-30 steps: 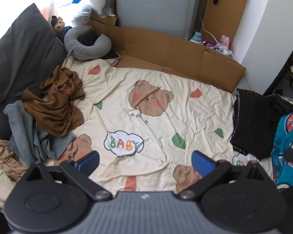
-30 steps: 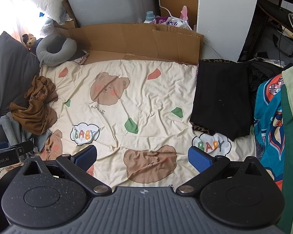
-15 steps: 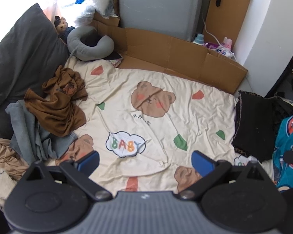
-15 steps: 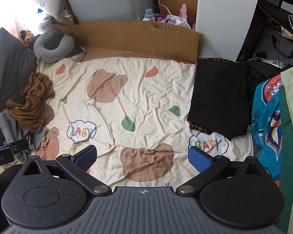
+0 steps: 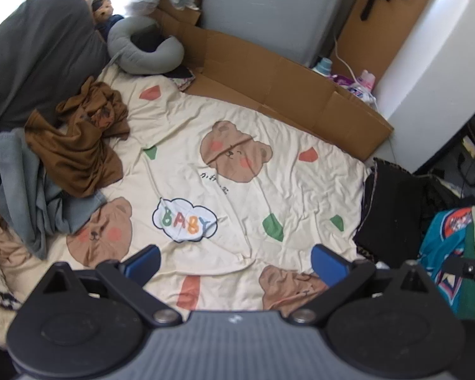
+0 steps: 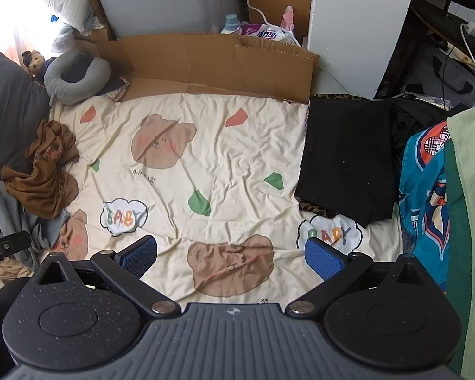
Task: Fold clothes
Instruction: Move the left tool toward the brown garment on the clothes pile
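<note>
**Both grippers hover empty over the bear-print sheet**

Left wrist view: the left gripper [image 5: 236,261] hangs above the near edge of the cream bear-print sheet [image 5: 237,145], its jaws spread wide with nothing between them. At the left edge of the sheet a crumpled brown garment [image 5: 76,145] lies on top of a grey garment [image 5: 25,196]. A folded black garment [image 5: 392,205] lies at the sheet's right edge, with a teal printed garment [image 5: 443,247] just beyond it. A grey neck pillow [image 5: 139,53] sits at the far left, beside flattened cardboard [image 5: 288,91].

Right wrist view: the right gripper [image 6: 231,256] also has its jaws wide and empty, above the sheet's near edge. The brown garment [image 6: 44,171] sits far left and the black garment [image 6: 345,158] right, partly over the sheet. A green cloth [image 6: 468,221] fills the right edge, overlapping the teal garment [image 6: 424,196].
</note>
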`<state>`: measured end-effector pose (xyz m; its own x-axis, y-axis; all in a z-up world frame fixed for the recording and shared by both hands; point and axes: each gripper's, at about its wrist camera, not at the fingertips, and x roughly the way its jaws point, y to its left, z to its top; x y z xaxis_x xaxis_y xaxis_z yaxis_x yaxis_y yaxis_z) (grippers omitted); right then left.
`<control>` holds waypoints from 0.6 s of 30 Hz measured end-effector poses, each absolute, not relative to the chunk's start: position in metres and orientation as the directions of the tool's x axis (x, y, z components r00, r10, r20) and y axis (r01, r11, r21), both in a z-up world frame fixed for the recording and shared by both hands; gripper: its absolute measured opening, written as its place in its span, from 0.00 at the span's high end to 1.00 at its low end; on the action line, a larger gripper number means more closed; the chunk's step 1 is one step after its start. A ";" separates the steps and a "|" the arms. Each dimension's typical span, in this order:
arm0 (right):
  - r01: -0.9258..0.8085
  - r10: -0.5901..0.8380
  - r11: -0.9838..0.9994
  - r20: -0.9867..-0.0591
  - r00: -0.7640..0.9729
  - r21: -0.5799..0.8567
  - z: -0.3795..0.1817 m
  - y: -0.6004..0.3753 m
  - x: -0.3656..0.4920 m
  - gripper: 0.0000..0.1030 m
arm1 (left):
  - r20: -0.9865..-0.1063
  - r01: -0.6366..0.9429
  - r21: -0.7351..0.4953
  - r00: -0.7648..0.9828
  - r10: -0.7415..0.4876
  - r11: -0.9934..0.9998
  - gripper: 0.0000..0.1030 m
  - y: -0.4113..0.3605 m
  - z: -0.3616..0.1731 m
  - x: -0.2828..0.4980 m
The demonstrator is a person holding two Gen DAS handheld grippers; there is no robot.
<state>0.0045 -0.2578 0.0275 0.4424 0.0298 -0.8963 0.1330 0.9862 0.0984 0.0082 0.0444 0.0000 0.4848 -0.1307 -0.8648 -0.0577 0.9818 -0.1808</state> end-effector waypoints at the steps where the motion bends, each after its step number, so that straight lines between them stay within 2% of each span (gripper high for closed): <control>1: 0.132 0.030 0.986 -0.895 0.445 0.099 0.029 -0.259 0.005 0.01 | -0.863 -0.063 -0.180 0.488 -0.127 0.982 0.01 0.047 0.002 0.009; 18: 0.077 0.093 0.986 -0.862 0.498 0.151 0.057 -0.253 0.006 0.01 | -0.824 -0.150 -0.175 0.563 -0.062 0.973 0.01 0.109 0.062 0.003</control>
